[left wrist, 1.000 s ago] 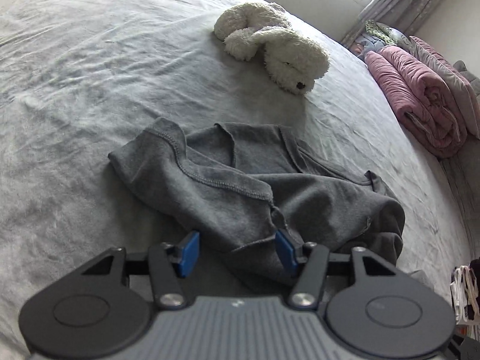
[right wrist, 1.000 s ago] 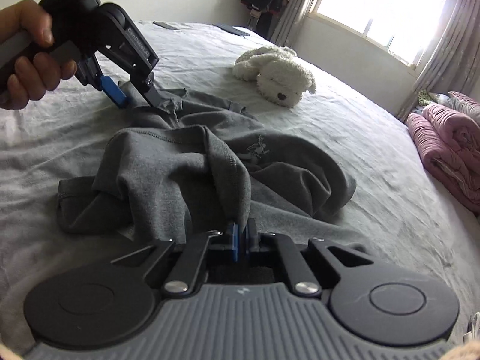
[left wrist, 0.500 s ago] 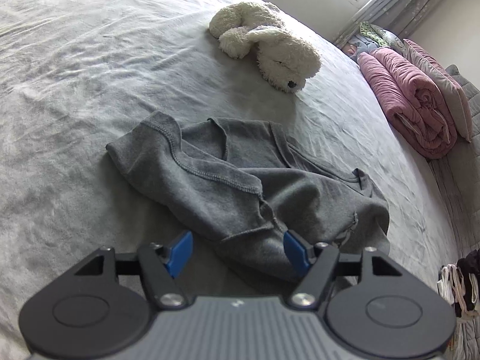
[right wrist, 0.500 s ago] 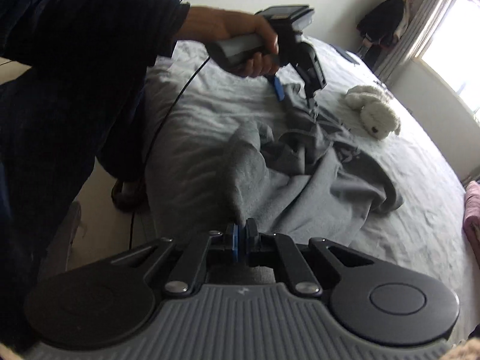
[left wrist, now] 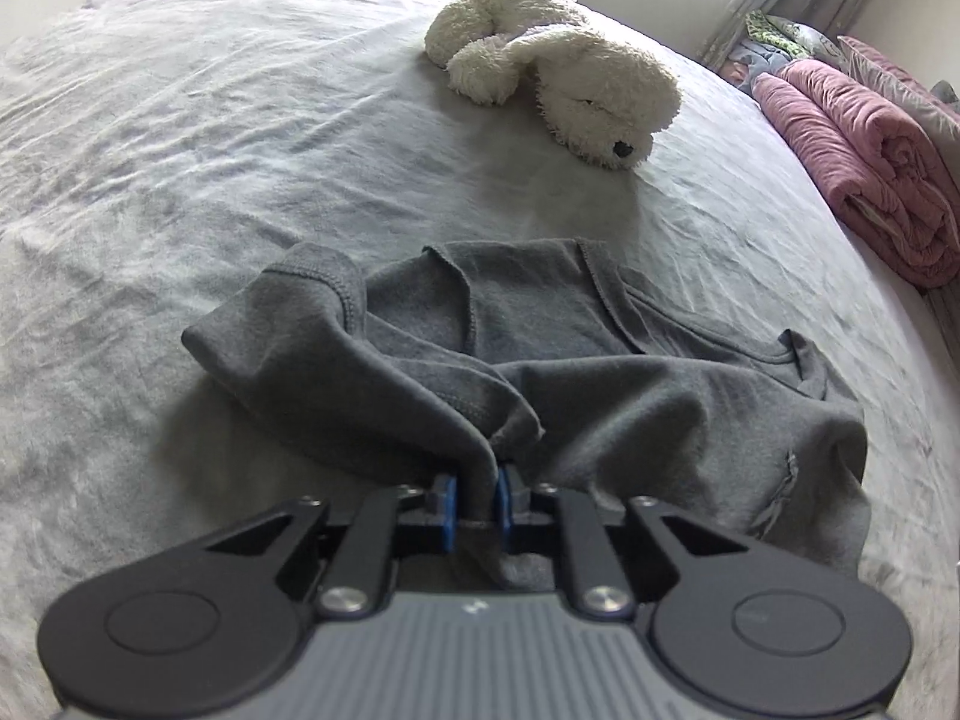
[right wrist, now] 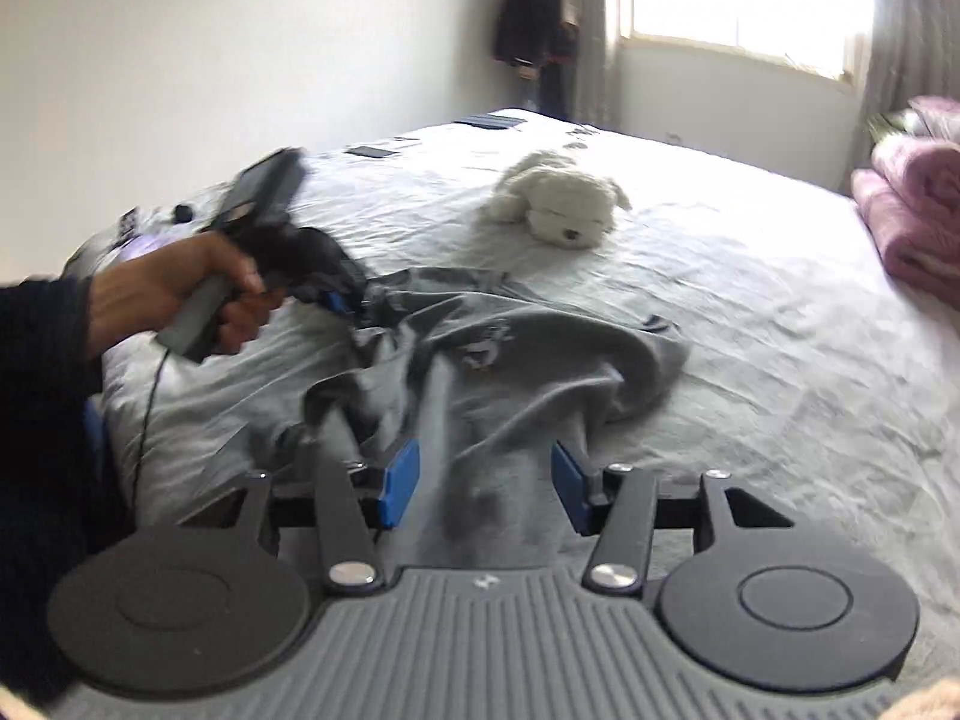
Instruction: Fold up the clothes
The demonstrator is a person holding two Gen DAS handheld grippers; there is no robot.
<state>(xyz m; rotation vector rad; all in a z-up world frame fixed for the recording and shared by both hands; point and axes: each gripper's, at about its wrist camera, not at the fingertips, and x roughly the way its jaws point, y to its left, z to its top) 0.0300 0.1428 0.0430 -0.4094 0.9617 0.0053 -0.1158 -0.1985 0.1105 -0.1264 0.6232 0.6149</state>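
Grey bed (left wrist: 180,180), crumpled shirt (left wrist: 600,372) lengthwise left-to-right

left gripper (left wrist: 477,501) pinching grey garment (left wrist: 540,372)

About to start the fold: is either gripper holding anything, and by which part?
The left gripper has just closed on a stitched edge fold of the crumpled grey cotton shirt. The right gripper has just opened; it grips nothing.

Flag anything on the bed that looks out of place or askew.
The grey shirt lies crumpled and bunched, not flat for folding; the left gripper pinches one fold. A white plush dog lies toppled on the bed sheet beyond it. Nothing looks damaged.
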